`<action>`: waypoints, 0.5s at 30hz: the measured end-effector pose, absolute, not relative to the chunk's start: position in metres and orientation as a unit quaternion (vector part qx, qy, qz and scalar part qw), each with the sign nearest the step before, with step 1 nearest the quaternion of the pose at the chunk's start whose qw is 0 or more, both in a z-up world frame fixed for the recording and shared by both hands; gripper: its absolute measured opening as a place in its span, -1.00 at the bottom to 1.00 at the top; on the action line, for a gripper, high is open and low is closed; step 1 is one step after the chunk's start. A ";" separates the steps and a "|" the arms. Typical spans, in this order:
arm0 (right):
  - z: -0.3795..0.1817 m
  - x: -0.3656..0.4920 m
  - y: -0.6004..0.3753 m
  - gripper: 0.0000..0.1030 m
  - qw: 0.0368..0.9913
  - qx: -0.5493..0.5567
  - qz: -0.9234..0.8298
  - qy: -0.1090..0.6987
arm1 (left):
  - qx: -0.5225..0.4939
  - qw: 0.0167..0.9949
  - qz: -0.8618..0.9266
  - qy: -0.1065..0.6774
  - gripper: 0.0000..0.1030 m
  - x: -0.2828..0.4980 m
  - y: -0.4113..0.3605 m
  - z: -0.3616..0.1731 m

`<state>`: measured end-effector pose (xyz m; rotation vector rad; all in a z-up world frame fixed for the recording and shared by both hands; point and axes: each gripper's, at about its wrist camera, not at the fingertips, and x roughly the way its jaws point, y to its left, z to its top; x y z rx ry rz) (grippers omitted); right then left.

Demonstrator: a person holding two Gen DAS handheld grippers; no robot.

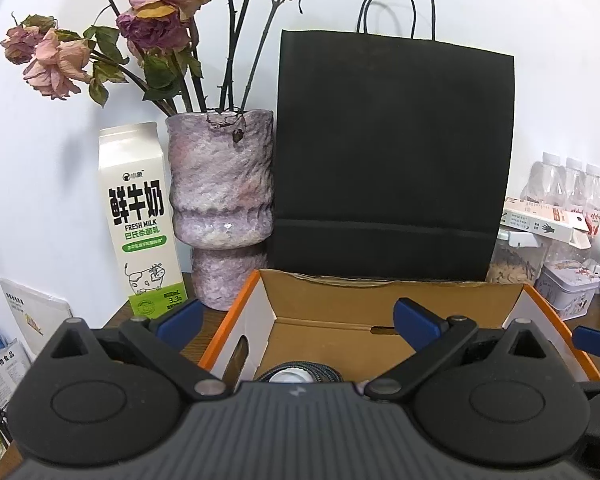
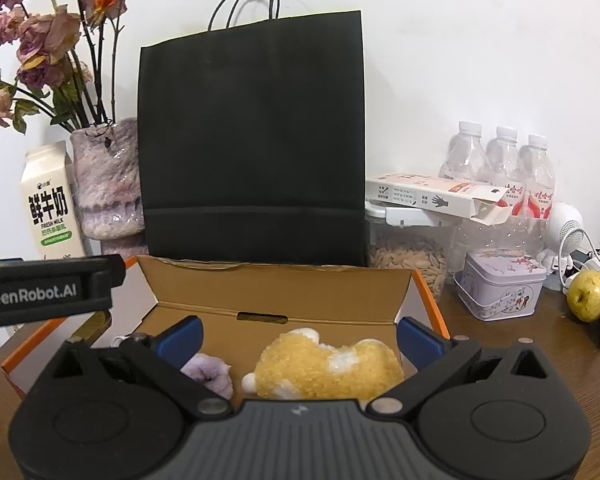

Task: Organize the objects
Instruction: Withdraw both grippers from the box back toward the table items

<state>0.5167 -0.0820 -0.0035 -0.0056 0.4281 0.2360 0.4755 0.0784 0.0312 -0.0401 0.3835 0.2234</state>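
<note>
**Soft toys in the box, both grippers empty**

The orange-edged cardboard box (image 2: 284, 284) is seen open on the wooden table (image 2: 520, 360), just in front of a black paper bag (image 2: 252, 132); inside it a yellow plush toy (image 2: 324, 364) and a smaller purple plush (image 2: 208, 372) are already laid, and a coiled dark cable (image 1: 300, 374) is glimpsed at the near edge; the task is judged well advanced, though what else is meant for the box cannot be told. The left gripper (image 1: 298, 316) and the right gripper (image 2: 298, 338) are held above the box with fingers spread wide and nothing between them. Left on the table are a milk carton (image 1: 138, 220), a mottled vase of dried roses (image 1: 220, 200), a seed jar (image 2: 412, 260), a patterned tin (image 2: 500, 288), water bottles (image 2: 504, 168) and a yellow-green fruit (image 2: 588, 294); a plain white wall is seen behind.
</note>
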 end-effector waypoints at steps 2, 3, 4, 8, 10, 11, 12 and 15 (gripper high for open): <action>-0.002 0.514 -0.083 1.00 0.970 -0.001 0.119 0.212 | -0.022 0.975 0.112 0.188 1.00 0.472 0.079 0.034; -0.001 0.512 -0.083 1.00 0.970 0.000 0.121 0.211 | -0.022 0.976 0.111 0.186 1.00 0.470 0.079 0.035; 0.001 0.509 -0.084 1.00 0.970 0.001 0.123 0.210 | -0.022 0.977 0.109 0.184 1.00 0.468 0.079 0.036; 0.006 0.503 -0.084 1.00 0.971 0.000 0.127 0.204 | -0.017 0.978 0.107 0.176 1.00 0.457 0.077 0.041; 0.008 0.498 -0.084 1.00 0.971 -0.003 0.129 0.201 | -0.016 0.979 0.104 0.173 1.00 0.451 0.076 0.042; 0.009 0.496 -0.084 1.00 0.971 -0.004 0.130 0.199 | -0.016 0.979 0.104 0.172 1.00 0.449 0.076 0.043; 0.010 0.494 -0.085 1.00 0.971 -0.004 0.131 0.198 | -0.016 0.980 0.104 0.172 1.00 0.445 0.076 0.044; 0.013 0.484 -0.087 1.00 0.972 -0.008 0.134 0.192 | -0.017 0.979 0.105 0.171 1.00 0.436 0.076 0.045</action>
